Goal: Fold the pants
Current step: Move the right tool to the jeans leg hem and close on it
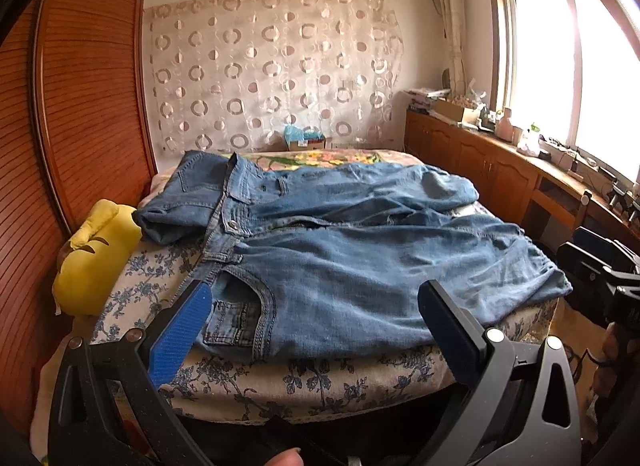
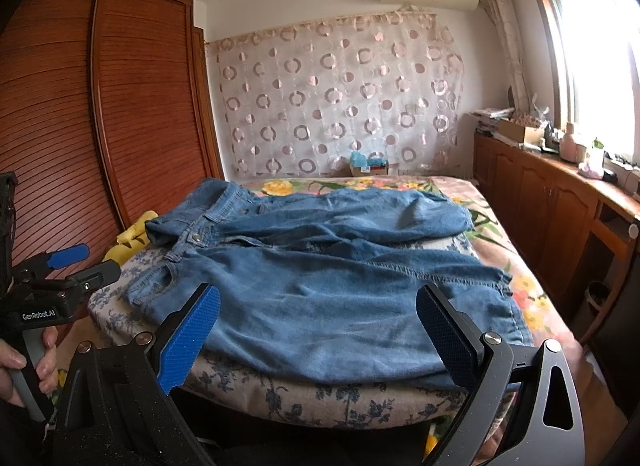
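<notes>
A pair of blue jeans (image 1: 360, 266) lies spread across a floral-covered cushion on the bed (image 1: 280, 386). The waistband is at the left and both legs run to the right, the far leg rumpled. My left gripper (image 1: 316, 306) is open just short of the near edge, over the front pocket, holding nothing. In the right wrist view the same jeans (image 2: 320, 278) lie ahead. My right gripper (image 2: 318, 298) is open over the near leg and empty. The left gripper (image 2: 86, 262) shows there at the left, held by a hand (image 2: 24, 366).
A yellow cushion (image 1: 96, 258) is wedged between the bed and a wooden wardrobe (image 1: 88, 85) on the left. Low wooden cabinets (image 2: 552, 205) with clutter on top run along the right under a window. A small box (image 1: 304, 137) sits at the head of the bed.
</notes>
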The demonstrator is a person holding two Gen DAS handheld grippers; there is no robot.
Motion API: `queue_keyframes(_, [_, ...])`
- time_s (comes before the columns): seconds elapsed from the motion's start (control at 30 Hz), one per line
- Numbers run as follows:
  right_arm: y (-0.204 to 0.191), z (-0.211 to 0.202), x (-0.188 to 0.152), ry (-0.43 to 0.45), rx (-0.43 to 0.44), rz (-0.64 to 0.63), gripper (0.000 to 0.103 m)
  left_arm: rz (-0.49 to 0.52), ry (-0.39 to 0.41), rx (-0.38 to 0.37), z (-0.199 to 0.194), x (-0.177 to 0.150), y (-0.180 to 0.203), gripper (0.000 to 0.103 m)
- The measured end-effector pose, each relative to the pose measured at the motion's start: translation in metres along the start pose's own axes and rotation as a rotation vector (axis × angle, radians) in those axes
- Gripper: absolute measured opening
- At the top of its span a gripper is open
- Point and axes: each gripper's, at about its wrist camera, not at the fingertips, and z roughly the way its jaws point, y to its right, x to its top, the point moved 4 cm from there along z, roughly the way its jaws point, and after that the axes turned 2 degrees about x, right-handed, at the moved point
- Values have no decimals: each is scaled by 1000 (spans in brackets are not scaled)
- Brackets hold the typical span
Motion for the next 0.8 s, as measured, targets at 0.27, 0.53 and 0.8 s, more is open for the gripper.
queue_keyframes(0.27, [21,5,-1,-52,-34,7,99,-7,-32,-5,18,-10,-9,103])
queue_keyframes(0.53, [37,4,1,-101,-78,-11,95,-25,-69,-16,31,-20,-33,103])
queue_keyframes(0.8, [73,-2,-16,-192,-177,39,88,-78,-111,10,48,-35,-56,103])
